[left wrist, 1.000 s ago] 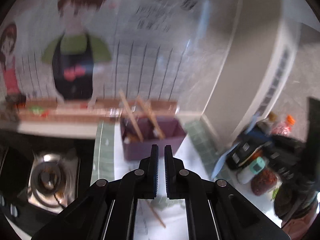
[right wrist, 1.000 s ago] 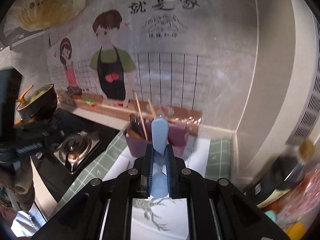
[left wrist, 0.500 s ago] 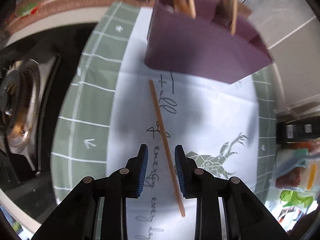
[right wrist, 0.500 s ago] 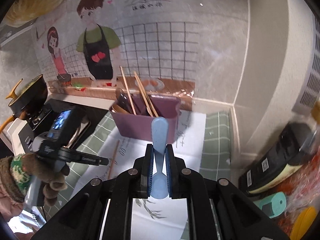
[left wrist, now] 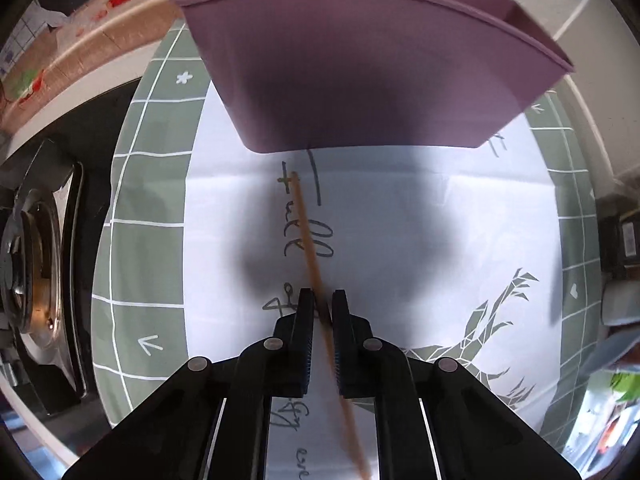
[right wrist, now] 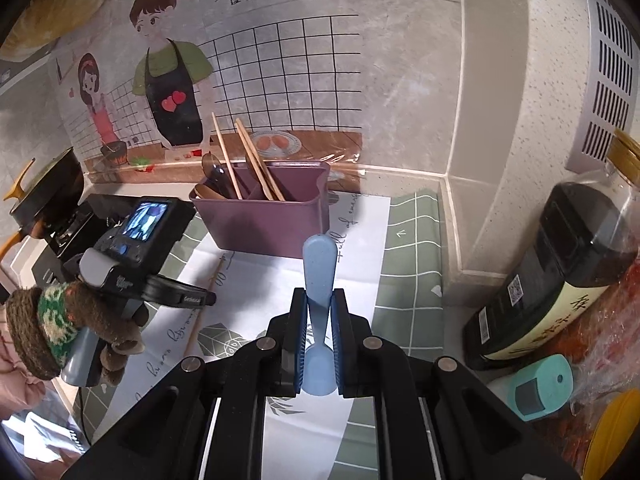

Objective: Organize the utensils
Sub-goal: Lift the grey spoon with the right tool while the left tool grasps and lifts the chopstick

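1. At far left in our left wrist view, a stove burner (left wrist: 24, 264) sits beside a green grid mat (left wrist: 148, 248) that has a white printed sheet (left wrist: 420, 216) across its middle.
2. Our left gripper (left wrist: 322, 300) points down at that sheet. Its jaws are narrowly parted around a single wooden chopstick (left wrist: 308, 240) lying on the paper. We cannot tell whether the pads actually touch it.
3. The chopstick runs from just short of the purple bin (left wrist: 360, 76) back between the fingers and out under the gripper.
4. The bin stands at the far edge of the sheet, with more chopsticks and wooden handles sticking up from it.
5. In our right wrist view, the left gripper appears at lower left, held by a gloved hand (right wrist: 100, 332), with its tip over the chopstick on the sheet.
6. Behind it stands the purple bin, divided into compartments, with chopsticks (right wrist: 248, 160) leaning inside.
7. In the centre, our right gripper (right wrist: 319, 300) is clenched on a blue spoon (right wrist: 319, 268), handle pointing forward toward the bin, held above the mat.
8. To the right a dark sauce bottle (right wrist: 560, 264) leans by the wall, with a teal container (right wrist: 540, 386) near it.
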Demonstrator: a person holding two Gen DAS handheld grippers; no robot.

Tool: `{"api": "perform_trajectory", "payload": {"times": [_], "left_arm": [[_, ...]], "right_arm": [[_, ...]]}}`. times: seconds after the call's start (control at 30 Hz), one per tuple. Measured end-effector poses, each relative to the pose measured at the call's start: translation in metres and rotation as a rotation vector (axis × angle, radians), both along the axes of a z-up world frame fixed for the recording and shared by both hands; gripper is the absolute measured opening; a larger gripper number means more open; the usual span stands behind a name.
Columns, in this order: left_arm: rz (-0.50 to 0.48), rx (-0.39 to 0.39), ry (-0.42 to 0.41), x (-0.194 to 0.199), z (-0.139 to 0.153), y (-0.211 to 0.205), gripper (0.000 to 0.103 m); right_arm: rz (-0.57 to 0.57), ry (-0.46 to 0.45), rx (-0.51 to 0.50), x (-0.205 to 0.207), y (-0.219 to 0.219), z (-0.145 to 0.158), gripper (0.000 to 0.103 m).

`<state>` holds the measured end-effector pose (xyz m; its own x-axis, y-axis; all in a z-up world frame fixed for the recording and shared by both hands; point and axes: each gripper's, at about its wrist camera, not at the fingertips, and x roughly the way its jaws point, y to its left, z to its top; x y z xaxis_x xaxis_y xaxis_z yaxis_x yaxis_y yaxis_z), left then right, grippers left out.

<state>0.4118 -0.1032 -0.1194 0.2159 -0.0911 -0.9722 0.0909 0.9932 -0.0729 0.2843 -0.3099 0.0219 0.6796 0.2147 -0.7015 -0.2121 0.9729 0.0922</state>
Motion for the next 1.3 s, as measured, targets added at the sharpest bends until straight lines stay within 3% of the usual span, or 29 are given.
{"api": "perform_trajectory", "payload": {"times": [0.13, 0.27, 0.47, 0.7, 0.83, 0.97, 1.13, 1.3], "left_arm": [[0.017, -0.097, -0.091, -0.027, 0.007, 0.011, 0.006], [-0.011, -0.161, -0.33, -0.085, 0.047, 0.019, 0.006], [0.007, -0.246, -0.535, -0.132, 0.109, 0.038, 0.006], [-0.067, -0.34, -0.776, -0.132, 0.227, 0.046, 0.006], [-0.101, -0.306, -0.982, -0.127, 0.294, 0.041, 0.006], [-0.105, -0.263, -1.109, -0.111, 0.332, 0.037, 0.006], [-0.097, -0.229, -1.133, -0.081, 0.34, 0.032, 0.006], [-0.082, -0.219, -1.095, -0.044, 0.309, 0.03, 0.006]], "right_arm": [[0.009, -0.001, 0.005, -0.001, 0.002, 0.002, 0.01], [0.026, -0.003, 0.007, -0.003, 0.007, 0.004, 0.01], [0.063, -0.02, -0.004, -0.009, 0.021, 0.015, 0.01], [0.09, -0.188, -0.004, -0.005, 0.035, 0.102, 0.01], [0.072, -0.343, -0.042, 0.0, 0.044, 0.163, 0.01], [0.041, -0.444, -0.06, 0.019, 0.051, 0.206, 0.01], [0.031, -0.498, -0.048, 0.052, 0.053, 0.218, 0.01], [0.044, -0.441, -0.031, 0.087, 0.059, 0.189, 0.01]]}}
